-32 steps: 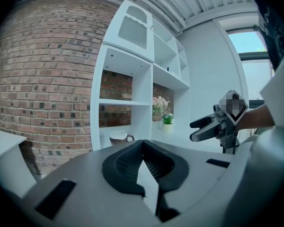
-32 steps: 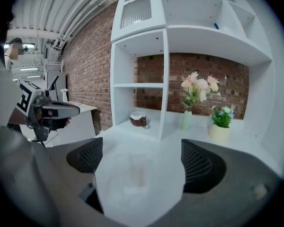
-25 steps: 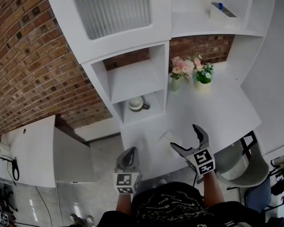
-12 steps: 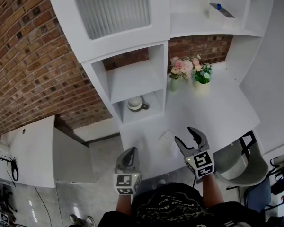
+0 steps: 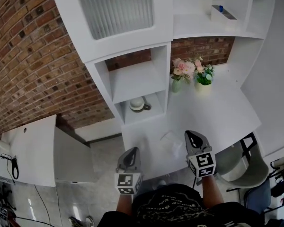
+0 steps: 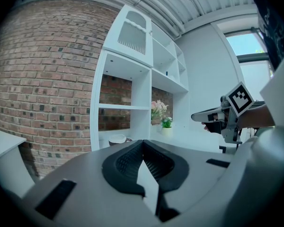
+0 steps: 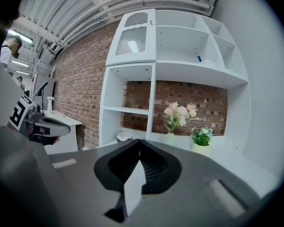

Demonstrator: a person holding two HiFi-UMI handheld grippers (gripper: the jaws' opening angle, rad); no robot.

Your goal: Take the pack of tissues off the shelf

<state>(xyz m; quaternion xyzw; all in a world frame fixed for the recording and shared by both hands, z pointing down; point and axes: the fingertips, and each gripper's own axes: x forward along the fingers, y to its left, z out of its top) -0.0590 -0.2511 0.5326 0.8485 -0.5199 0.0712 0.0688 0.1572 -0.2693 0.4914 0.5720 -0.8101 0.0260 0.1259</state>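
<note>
While the left gripper (image 5: 131,151) and just-closed right gripper (image 5: 193,135) sit shut, empty, the tissue pack (image 5: 169,140) looks soft, light: pinch its middle.

The shelf (image 5: 132,79) and worktop (image 5: 222,112) are white. The wall (image 5: 33,65) is red-brown brick. The flowers (image 5: 182,67) are pink, the plant (image 5: 204,74) green. The left tongs (image 5: 131,151) and right tongs (image 5: 193,136) are grey with black-and-white squares.
</note>
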